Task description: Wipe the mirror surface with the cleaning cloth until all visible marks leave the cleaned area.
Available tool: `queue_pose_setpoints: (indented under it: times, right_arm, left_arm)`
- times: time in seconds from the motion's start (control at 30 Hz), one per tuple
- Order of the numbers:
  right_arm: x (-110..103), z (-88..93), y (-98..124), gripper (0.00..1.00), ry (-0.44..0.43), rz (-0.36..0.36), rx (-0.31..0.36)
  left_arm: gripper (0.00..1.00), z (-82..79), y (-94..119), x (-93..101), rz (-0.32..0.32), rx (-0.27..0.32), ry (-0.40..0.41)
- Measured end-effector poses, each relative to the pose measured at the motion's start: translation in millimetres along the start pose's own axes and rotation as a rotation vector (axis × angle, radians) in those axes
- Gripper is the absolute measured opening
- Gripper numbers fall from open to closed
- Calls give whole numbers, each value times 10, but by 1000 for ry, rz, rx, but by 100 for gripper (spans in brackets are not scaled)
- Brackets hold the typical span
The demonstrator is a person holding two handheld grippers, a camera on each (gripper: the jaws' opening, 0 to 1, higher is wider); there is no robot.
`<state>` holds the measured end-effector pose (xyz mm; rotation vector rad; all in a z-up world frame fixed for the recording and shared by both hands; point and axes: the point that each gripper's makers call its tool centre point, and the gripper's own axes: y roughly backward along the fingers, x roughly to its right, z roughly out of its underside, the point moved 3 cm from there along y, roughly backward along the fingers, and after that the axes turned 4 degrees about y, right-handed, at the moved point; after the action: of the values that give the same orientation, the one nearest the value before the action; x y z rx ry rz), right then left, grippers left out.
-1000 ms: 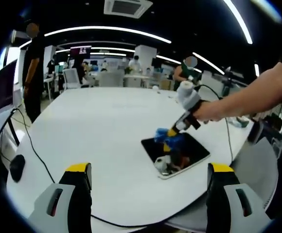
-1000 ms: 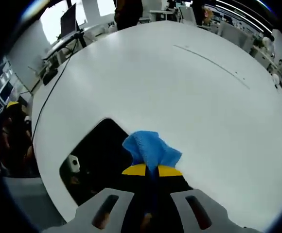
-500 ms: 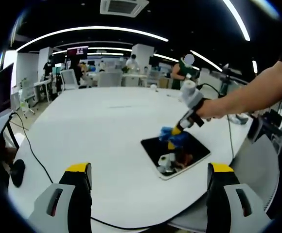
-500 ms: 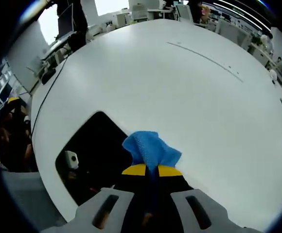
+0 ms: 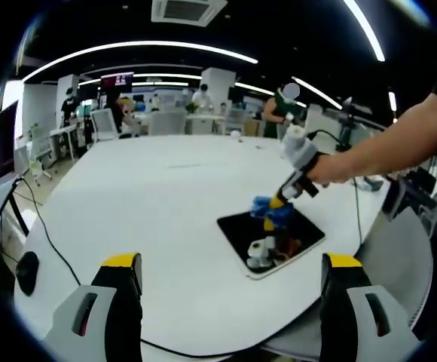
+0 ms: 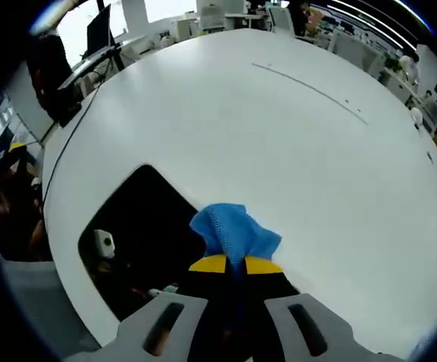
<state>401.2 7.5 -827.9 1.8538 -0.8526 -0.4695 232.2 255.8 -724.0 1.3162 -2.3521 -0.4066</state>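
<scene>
A dark rectangular mirror (image 5: 267,240) (image 6: 135,226) lies flat on the white table (image 5: 158,204), near its right front edge. My right gripper (image 6: 228,264) (image 5: 273,205) is shut on a blue cleaning cloth (image 6: 232,231) (image 5: 271,212), which hangs over the mirror's far edge. A person's hand holds that gripper in the left gripper view. My left gripper (image 5: 226,264) stands open well back from the mirror, with nothing between its yellow-tipped fingers (image 5: 120,264).
A black cable (image 5: 49,234) runs along the table's left side to a dark object (image 5: 26,271) below the edge. A grey chair (image 5: 399,249) stands to the right. People, desks and chairs fill the far background.
The right gripper with the cloth has shifted slightly toward the mirror's far right edge. The left gripper has stayed put and open.
</scene>
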Motion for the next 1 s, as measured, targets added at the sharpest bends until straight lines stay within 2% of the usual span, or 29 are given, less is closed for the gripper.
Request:
queue_pose_setpoints:
  times: [0.37, 1.0]
  right_arm:
    - [-84, 51, 56, 1, 7, 14, 4]
    - [-342, 273, 174, 1, 5, 22, 20]
  left_arm:
    - [99, -3, 13, 10, 3, 4, -5]
    - [99, -20, 28, 71, 25, 12, -13]
